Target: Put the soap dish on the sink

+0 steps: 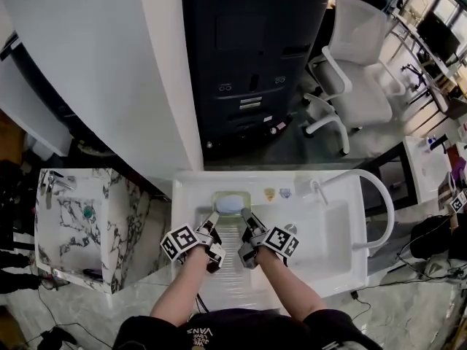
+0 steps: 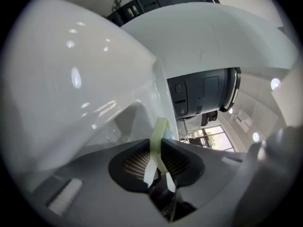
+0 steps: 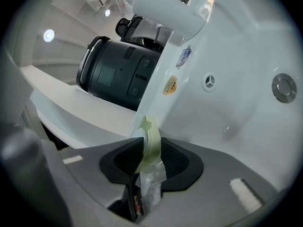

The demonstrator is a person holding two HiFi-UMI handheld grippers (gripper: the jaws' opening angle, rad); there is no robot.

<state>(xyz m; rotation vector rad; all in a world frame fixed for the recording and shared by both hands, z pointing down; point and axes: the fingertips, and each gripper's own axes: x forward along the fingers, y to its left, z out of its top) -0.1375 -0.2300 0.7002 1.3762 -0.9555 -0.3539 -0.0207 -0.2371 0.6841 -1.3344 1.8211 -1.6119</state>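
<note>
Our left gripper [image 1: 212,219] and right gripper [image 1: 250,221] each have jaws clamped narrow on one pale green rim of the dish [image 1: 230,202], held at the sink [image 1: 337,270] back ledge. Releasing one side first could tilt it and slide it into the basin.

There is one pale green soap dish [image 1: 230,203]. There are two tools: the left tool [image 1: 214,219] and the right tool [image 1: 247,219]. I count one white sink [image 1: 343,268] with two small stickers [image 1: 269,192] on its rim, one curved white faucet [image 1: 384,199], one white chair [image 1: 361,86], one dark machine [image 1: 252,57] and one marble counter [image 1: 66,217].
</note>
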